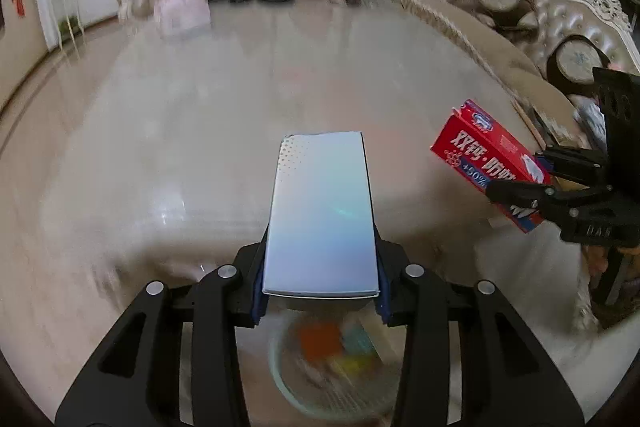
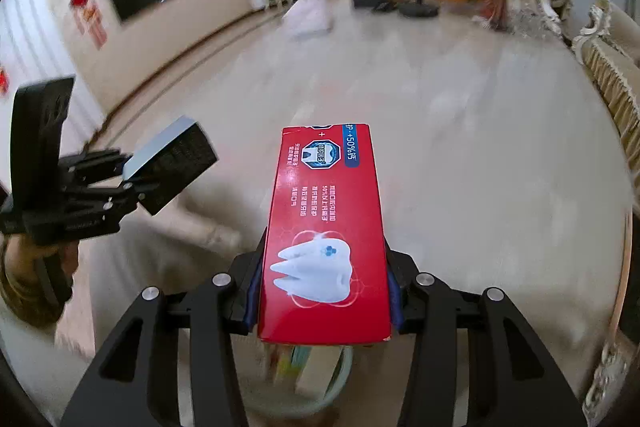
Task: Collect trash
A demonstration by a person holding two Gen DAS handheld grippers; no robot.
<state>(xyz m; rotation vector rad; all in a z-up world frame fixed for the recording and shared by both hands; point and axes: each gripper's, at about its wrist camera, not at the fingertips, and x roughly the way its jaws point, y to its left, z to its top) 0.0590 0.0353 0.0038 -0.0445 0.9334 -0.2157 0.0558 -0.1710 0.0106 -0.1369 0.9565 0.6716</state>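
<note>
- The left gripper [image 1: 320, 283] clamps a silvery-blue box [image 1: 322, 215] between its pads, at the frame's lower centre.
- The right gripper [image 2: 322, 291] pinches a red toothpaste box [image 2: 324, 227], lower centre.
- A pale green basket [image 1: 332, 387] sits blurred beneath both, bottom centre.

Two wrist fisheyes, angled down over a glossy pale floor

Each looks close along its own black fingers; both share the blurred pale-green round basket [image 1: 332, 379] below, and each sees the other gripper sideways.
</note>
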